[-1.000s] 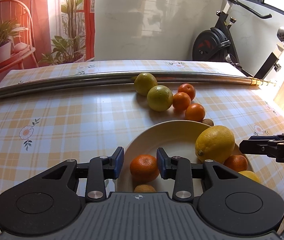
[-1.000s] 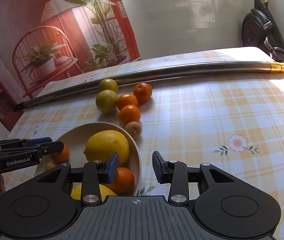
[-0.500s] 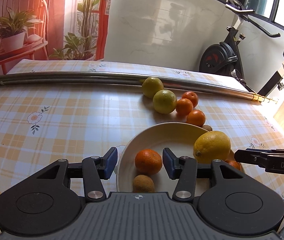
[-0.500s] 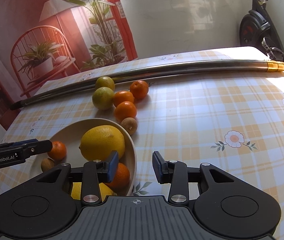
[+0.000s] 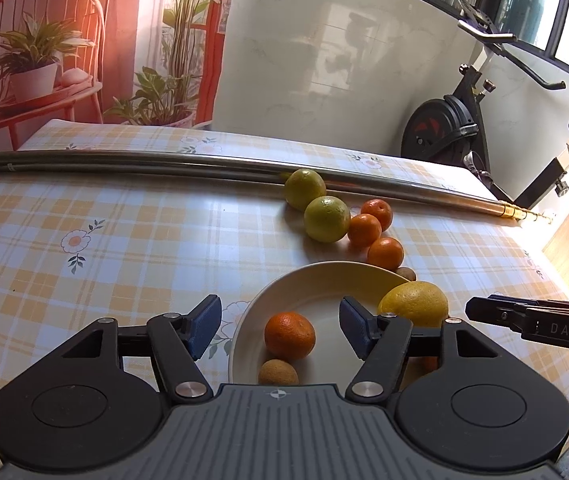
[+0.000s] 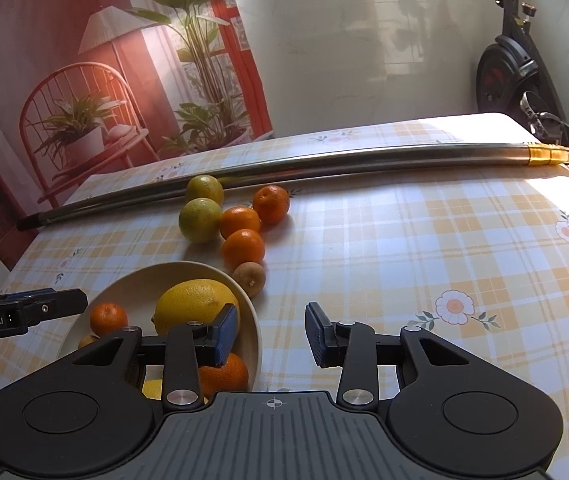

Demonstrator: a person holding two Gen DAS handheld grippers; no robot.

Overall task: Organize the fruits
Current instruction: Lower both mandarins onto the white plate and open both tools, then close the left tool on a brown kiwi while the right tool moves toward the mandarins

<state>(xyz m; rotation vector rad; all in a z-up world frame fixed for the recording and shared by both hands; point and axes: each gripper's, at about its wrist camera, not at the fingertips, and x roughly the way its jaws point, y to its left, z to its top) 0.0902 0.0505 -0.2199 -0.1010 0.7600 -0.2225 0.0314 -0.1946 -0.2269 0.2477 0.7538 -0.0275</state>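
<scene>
Roughly half done, by the look of it: the cream bowl (image 6: 258, 344) at lower left of the right wrist view already holds a large lemon (image 6: 196, 306), a mandarin (image 6: 108, 319), another orange fruit (image 6: 223, 375) low under the near rim, a yellow fruit partly hidden beneath the gripper, and a small brown fruit (image 5: 277, 372) seen in the left wrist view. Left on the checked tablecloth (image 6: 424, 248), mid-frame above the bowl: two green citrus (image 6: 200, 220), three mandarins (image 6: 243, 249), and one small brown fruit (image 6: 249, 278) just beside the bowl's rim. The left gripper (image 5: 280, 326) hovers over the bowl, fingers spread wide, empty. The right gripper (image 6: 271, 338) is likewise parted and empty, straddling the bowl's right rim.
</scene>
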